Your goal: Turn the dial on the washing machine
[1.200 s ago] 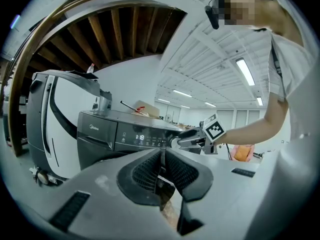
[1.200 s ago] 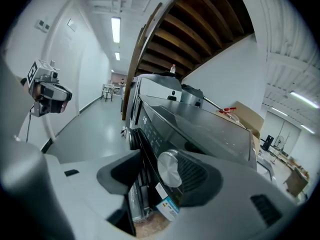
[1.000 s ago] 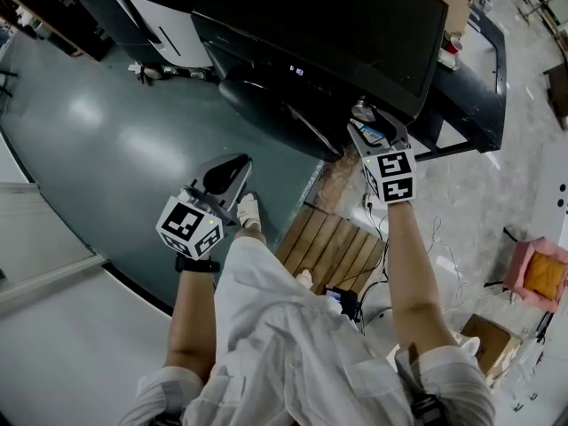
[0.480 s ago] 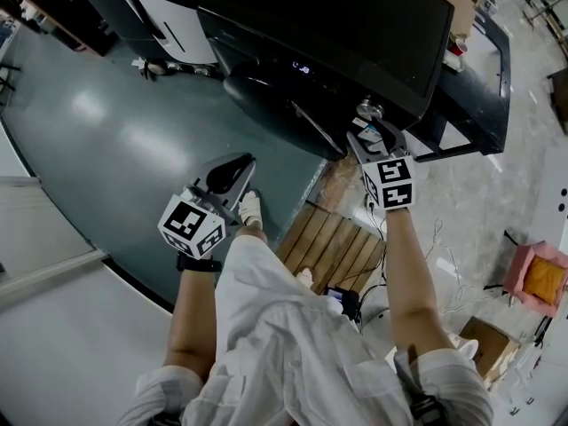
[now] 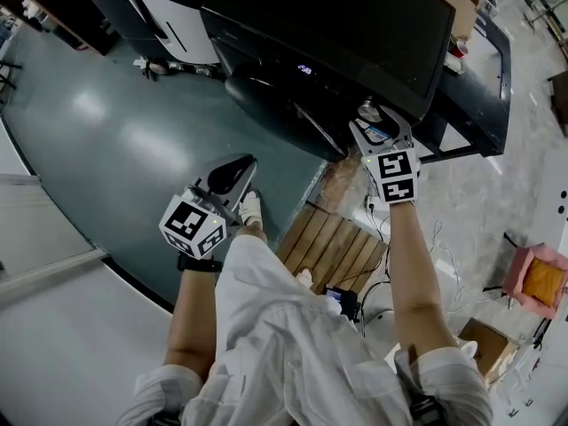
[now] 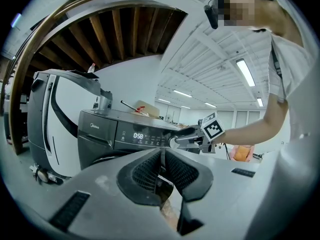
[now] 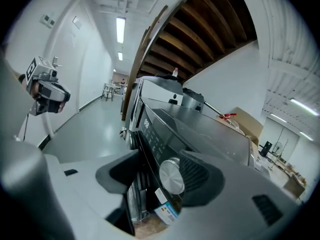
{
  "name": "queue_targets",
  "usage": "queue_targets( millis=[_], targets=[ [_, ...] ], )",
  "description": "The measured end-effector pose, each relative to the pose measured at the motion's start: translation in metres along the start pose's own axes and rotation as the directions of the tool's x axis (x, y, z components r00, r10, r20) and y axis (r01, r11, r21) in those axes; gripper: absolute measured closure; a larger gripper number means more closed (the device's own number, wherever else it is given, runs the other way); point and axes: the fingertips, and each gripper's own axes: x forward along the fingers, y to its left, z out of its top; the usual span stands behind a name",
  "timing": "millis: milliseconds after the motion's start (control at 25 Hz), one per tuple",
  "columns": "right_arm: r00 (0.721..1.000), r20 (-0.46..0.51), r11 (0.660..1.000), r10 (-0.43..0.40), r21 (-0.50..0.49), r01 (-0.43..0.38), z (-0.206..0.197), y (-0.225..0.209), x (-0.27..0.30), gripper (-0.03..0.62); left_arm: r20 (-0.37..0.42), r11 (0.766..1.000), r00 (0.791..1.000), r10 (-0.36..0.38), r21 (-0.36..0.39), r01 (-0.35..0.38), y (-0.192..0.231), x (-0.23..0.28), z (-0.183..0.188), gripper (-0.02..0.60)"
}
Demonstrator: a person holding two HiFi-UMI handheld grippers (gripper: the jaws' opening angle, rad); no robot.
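dial [image 7: 172,178]: showing brushed silver metal;
washing machine [image 5: 355,25]: looking dark, smooth, semi-glossy;
floor [image 5: 115,140]: gleaming glossy;
pallet [image 5: 333,248]: showing bare wood slats

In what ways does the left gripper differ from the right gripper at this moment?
The left gripper's jaws are together with nothing between them; the right gripper's jaws stand apart around the dial. The left gripper hangs low, away from the washing machine; the right gripper is at its front panel. Both grippers have the same shape.
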Motion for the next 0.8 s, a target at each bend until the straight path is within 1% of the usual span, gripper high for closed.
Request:
queue_targets(
  millis=[120,240,280,360,520,600,680,720,800],
  targets=[
    [0.999,-0.04,1.0,-0.015,0.0,0.015,-0.009,-0.007,0.005,0.333,0.004,1.0,1.0,0.0,0.001,0.0,-0.001,0.0,0.001,0.552],
    [0.997,-0.077,0.999,-0.026,0.023,0.028,-0.029,-0.005,0.003,0.301,0.002,1.0,1.0,-0.008,0.002,0.008,-0.005,0.0,-0.001,0.552],
    [0.996,-0.085,0.999,-0.026,0.036,0.029,-0.033,-0.005,0.001,0.278,0.001,1.0,1.0,-0.01,0.002,0.01,-0.005,-0.001,-0.001,0.552],
    [0.997,-0.079,0.998,-0.024,0.057,0.029,-0.035,-0.006,-0.005,0.299,-0.001,1.0,1.0,-0.009,0.0,0.009,-0.005,-0.002,-0.001,0.552],
    [1.0,-0.02,0.998,-0.023,0.063,0.025,-0.013,-0.01,-0.007,0.299,0.003,1.0,1.0,-0.004,0.002,0.004,-0.003,-0.004,0.0,0.552],
    [1.0,-0.018,0.999,-0.008,0.053,0.009,-0.01,-0.008,-0.002,0.3,0.005,1.0,1.0,-0.005,0.003,0.004,-0.004,-0.003,0.001,0.552],
    [1.0,-0.028,0.999,-0.001,0.053,0.003,-0.014,-0.004,0.003,0.299,0.004,1.0,1.0,-0.007,0.003,0.007,-0.006,-0.003,0.0,0.552],
    [1.0,-0.026,0.998,-0.007,0.062,0.009,-0.017,-0.003,0.004,0.289,0.003,1.0,1.0,-0.008,0.003,0.008,-0.006,-0.003,0.0,0.552],
    [0.999,-0.032,0.995,-0.02,0.098,0.023,-0.026,-0.003,0.002,0.282,0.001,1.0,1.0,-0.008,0.002,0.008,-0.006,-0.004,-0.001,0.552]
  ],
)
